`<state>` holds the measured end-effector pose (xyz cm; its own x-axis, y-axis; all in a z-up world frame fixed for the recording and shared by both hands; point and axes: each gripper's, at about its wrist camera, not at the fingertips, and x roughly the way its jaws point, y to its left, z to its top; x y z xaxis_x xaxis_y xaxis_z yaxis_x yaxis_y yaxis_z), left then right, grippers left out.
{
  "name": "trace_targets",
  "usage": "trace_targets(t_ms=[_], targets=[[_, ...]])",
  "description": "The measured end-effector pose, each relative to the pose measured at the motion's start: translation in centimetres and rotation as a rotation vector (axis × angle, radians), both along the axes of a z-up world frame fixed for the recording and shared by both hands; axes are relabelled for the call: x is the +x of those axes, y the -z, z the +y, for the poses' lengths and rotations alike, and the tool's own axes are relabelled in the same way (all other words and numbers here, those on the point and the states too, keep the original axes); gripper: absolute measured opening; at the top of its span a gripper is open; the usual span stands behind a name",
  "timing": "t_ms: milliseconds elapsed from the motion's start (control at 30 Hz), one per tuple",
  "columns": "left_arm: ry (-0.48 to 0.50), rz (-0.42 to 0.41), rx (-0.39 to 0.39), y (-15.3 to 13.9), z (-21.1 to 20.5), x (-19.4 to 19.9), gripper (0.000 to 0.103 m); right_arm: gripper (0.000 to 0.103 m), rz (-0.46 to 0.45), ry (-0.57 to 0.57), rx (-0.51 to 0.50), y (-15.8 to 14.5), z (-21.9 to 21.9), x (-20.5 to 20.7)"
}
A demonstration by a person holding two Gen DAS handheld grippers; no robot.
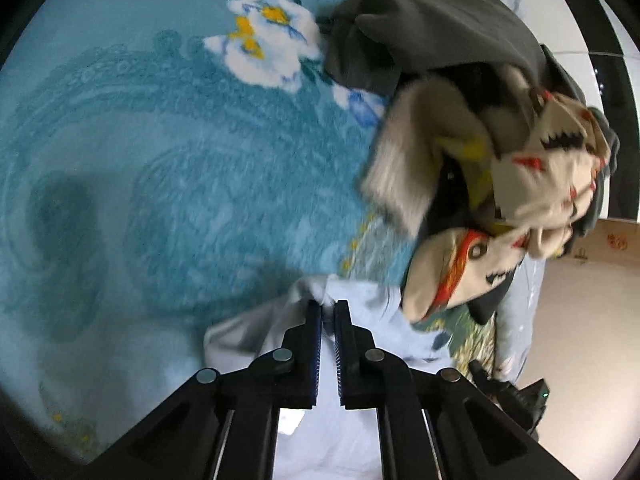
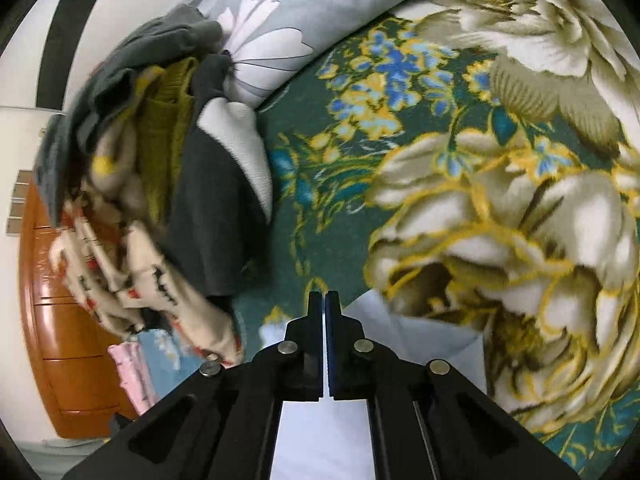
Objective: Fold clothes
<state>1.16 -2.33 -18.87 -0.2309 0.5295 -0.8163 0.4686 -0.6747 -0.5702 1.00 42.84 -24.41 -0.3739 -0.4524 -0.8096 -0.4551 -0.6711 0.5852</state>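
Both tongs, left [image 1: 328,306] and right [image 2: 324,296], pinch the pale blue cloth [image 1: 360,336], seemingly 1 garment, beside the pile [image 1: 492,152].

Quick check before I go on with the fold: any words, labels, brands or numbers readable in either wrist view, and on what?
None can be read.
Cardboard box, left wrist view: red and dark printed marks, too small and blurred to read.
Cream patterned garment: red and black motifs only, no letters.
Light blue cloth: no label showing.

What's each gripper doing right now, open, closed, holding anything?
Left gripper: closed on the pale blue cloth garment.
Right gripper: closed; the same pale blue garment lies under it, but a grip cannot be confirmed.
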Motion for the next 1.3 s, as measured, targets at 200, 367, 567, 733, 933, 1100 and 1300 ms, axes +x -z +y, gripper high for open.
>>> trace_targets(t_ms=[200,367,567,733,933,1100,1300], targets=[[-0.044,0.064,0.057,-0.3,-0.7,-1.3,0.044,0.004,-0.002,-0.030,0.054,-0.2,0.0,0.0],[-0.032,0.166,0.064,-2.9,-0.9,-0.8,0.059,0.004,0.044,-0.088,0.104,-2.0,0.7,1.8],[0.121,0.194,-0.021,-3.2,2.2,2.6,0.059,0.025,0.025,-0.181,0.155,-0.4,0.2,1.2],[0.148,0.186,-0.066,-1.1,3.1,4.8,0.058,0.024,-0.027,-0.215,0.241,0.9,-1.9,-0.2],[0.135,0.218,-0.053,-0.8,2.5,5.5,0.058,0.002,0.032,-0.245,0.277,-0.8,-2.3,0.3],[0.116,0.209,-0.027,-0.4,1.9,5.5,0.058,0.002,0.046,-0.217,0.309,-1.0,-1.4,-0.2],[0.090,0.183,0.005,0.7,1.3,5.6,0.057,0.002,-0.022,-0.216,0.333,1.6,-1.9,-0.6]])
